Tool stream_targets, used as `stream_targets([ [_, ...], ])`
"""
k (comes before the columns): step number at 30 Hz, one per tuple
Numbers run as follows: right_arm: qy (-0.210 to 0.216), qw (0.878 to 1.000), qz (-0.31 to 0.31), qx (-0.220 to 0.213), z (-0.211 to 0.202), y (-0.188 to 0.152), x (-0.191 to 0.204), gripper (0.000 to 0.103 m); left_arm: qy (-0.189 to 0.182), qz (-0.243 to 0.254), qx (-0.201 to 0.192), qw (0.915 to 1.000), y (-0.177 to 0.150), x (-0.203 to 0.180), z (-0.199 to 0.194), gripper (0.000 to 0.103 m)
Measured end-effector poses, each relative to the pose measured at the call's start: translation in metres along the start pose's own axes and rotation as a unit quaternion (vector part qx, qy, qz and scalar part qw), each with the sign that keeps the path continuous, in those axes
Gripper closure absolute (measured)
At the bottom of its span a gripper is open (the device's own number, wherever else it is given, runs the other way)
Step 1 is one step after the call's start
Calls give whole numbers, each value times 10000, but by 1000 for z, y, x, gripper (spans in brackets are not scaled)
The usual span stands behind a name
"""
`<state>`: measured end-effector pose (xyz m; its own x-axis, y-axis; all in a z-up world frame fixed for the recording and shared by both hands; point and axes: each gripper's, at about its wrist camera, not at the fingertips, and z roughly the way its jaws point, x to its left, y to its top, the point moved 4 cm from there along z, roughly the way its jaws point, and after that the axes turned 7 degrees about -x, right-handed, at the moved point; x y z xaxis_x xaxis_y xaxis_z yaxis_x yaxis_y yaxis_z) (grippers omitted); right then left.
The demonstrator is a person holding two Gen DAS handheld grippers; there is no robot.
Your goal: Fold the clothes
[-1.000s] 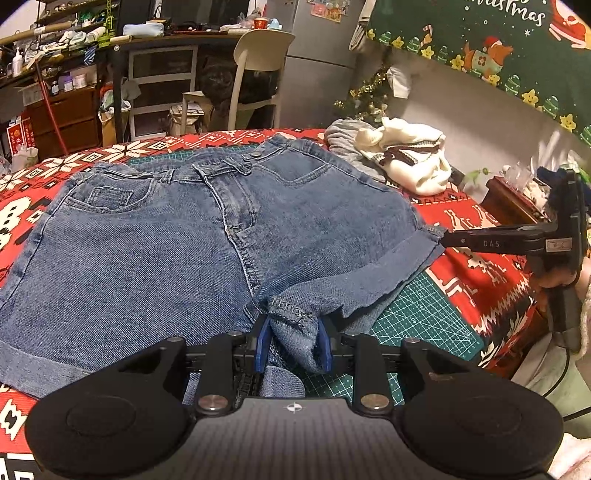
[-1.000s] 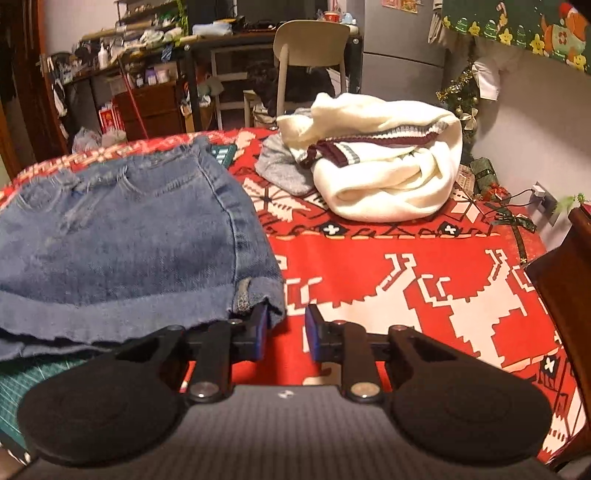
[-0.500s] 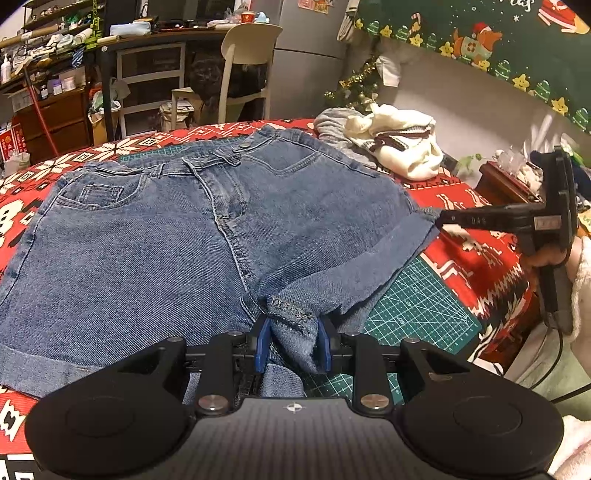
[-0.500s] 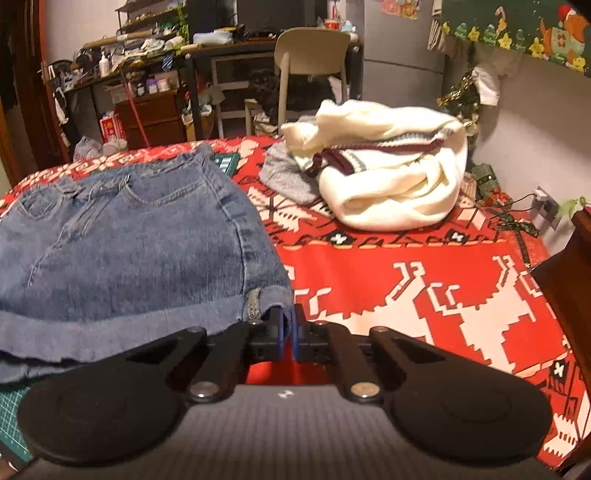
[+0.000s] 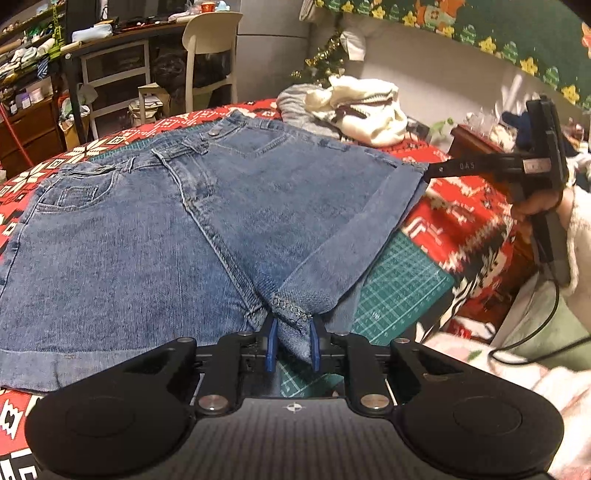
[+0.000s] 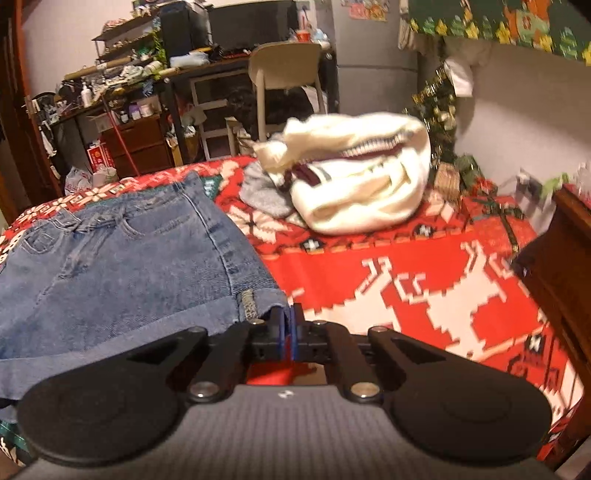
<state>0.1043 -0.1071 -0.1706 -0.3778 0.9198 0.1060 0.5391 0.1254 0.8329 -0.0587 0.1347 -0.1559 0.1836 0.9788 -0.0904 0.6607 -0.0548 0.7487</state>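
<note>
- The left gripper (image 5: 291,345) has a bunched fold of denim at the crotch of the denim shorts (image 5: 155,236) between its blue pads; its jaws are closing on that fold, and the cloth already fills the gap between them.
- The right gripper (image 6: 287,334) has its jaws pressed almost together, and a thin corner of the shorts' rolled leg hem (image 6: 255,302) is pinched between the pads.
- In the left wrist view, the right gripper (image 5: 430,174) reaches in from the right, its tip touching the outer corner of that hem. White letters on its finger appear to read "DAS", though they are small. A hand (image 5: 535,203) in a fluffy pale sleeve (image 5: 580,236) holds its handle.
- The shorts lie flat, front side up, waistband on the far side, with the button (image 5: 213,131) and a pocket (image 5: 75,192) showing.
- Under them lies a green gridded cutting mat (image 5: 402,291), which peeks out near the right leg. Its printed markings are too small to read.
- Mat and shorts rest on a red and white patterned cloth (image 6: 424,295) covering the table.
- Farther back on that cloth sits a crumpled cream sweater (image 6: 362,184) with dark red stripes, touching a grey garment (image 6: 264,194).
- Behind the table stand a pale chair (image 6: 284,70) and a cluttered desk (image 6: 207,70).
- A green festive hanging (image 5: 480,22) covers the wall above; no writing on it is legible.
</note>
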Motion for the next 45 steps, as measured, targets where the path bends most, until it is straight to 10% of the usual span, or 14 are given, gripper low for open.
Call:
stream_targets([
  [23,230,9996,-176,77,-31,-13,16,94,149,375,2,9992,-4,-13,-15,75],
  [34,1198,9890,-836,249,-28,-23,103,70,349,227,-220,9989,-2,-11,-30,48],
  [45,1207,9840,-1213,486,-23,-48,122,45,720,-452,-421,9955,1,19,-37,34],
])
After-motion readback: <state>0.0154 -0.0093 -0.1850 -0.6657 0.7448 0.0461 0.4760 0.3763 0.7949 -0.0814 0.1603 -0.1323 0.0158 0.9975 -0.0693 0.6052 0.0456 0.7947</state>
